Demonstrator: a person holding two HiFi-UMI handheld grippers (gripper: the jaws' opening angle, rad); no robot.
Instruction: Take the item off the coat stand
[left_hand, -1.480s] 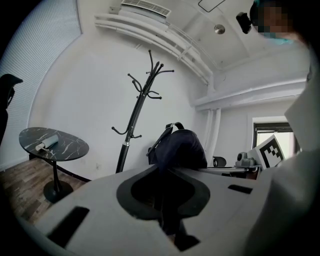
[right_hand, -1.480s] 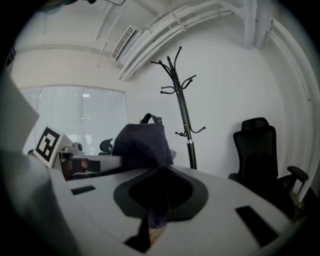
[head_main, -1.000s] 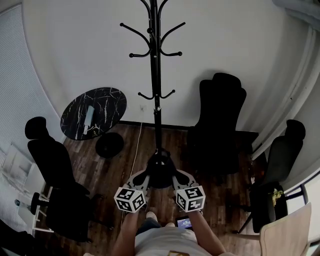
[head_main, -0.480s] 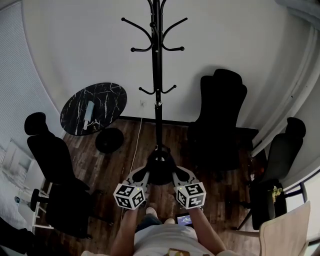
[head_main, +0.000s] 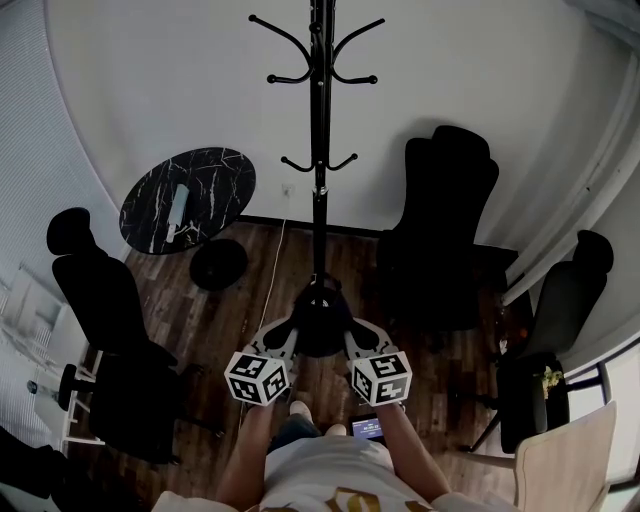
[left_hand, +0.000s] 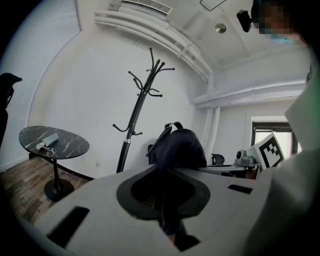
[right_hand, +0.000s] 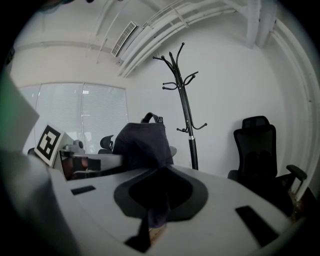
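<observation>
Dark bag (head_main: 321, 322) is off the bare-hooked coat stand (head_main: 320, 150), held only by folds of fabric pinched in the closed left gripper (head_main: 293, 335) and right gripper (head_main: 350, 333), so it could slip onto the wood floor (head_main: 235, 315) between black chairs (head_main: 445, 230) and the marble tabletop (head_main: 188, 212).

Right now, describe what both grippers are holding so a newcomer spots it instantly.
Find the black coat stand against the white wall. In front of its pole, the left gripper and right gripper pinch a dark bag. Unlike the black office chairs nearby, it is soft fabric with a strap loop on top.
</observation>
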